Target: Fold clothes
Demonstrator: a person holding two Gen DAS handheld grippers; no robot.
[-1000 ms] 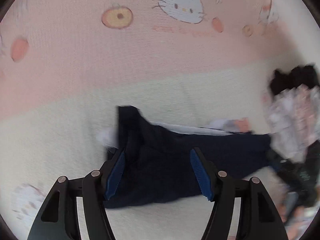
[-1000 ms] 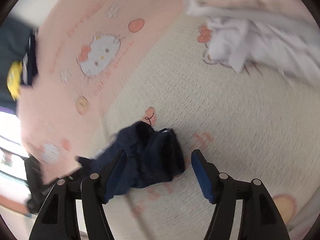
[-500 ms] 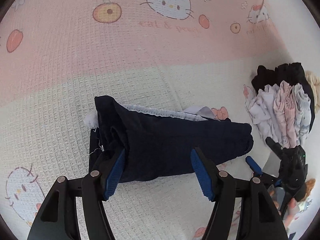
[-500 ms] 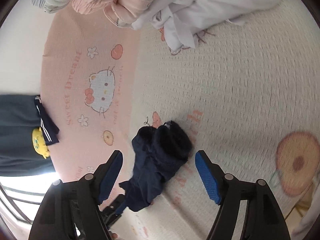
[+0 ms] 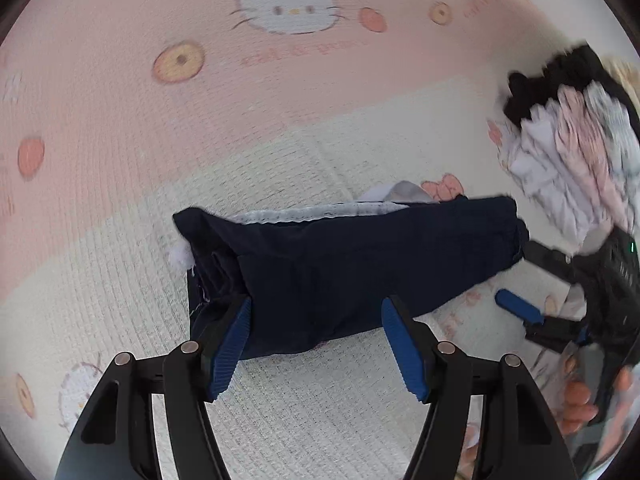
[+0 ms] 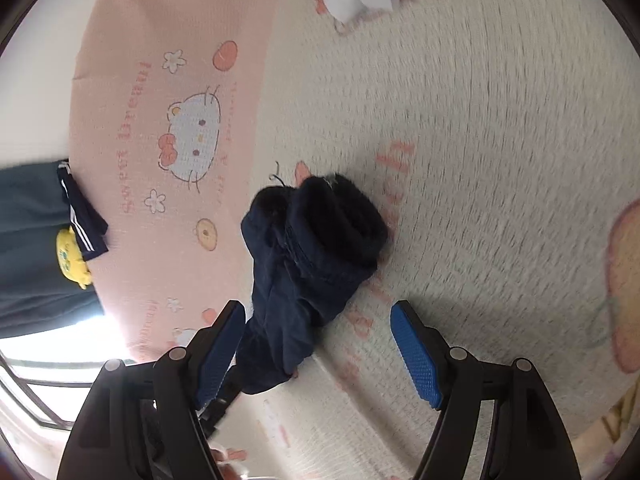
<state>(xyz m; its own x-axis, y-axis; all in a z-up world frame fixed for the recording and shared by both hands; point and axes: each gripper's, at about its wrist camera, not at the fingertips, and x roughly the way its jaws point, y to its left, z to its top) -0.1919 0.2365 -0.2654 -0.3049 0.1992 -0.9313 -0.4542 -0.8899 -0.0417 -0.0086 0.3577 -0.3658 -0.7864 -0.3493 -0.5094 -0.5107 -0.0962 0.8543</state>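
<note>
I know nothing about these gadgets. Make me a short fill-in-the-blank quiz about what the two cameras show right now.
1. The dark navy folded garment lies on the ____ part of the waffle-textured blanket, below the pink band.
2. Both the left tool and the right tool have their jaws ____.
3. The pads on the fingers are coloured ____.
4. The cartoon printed on the pink band is a white ____ face with a bow.

Missing words: cream; open; blue; cat
</note>
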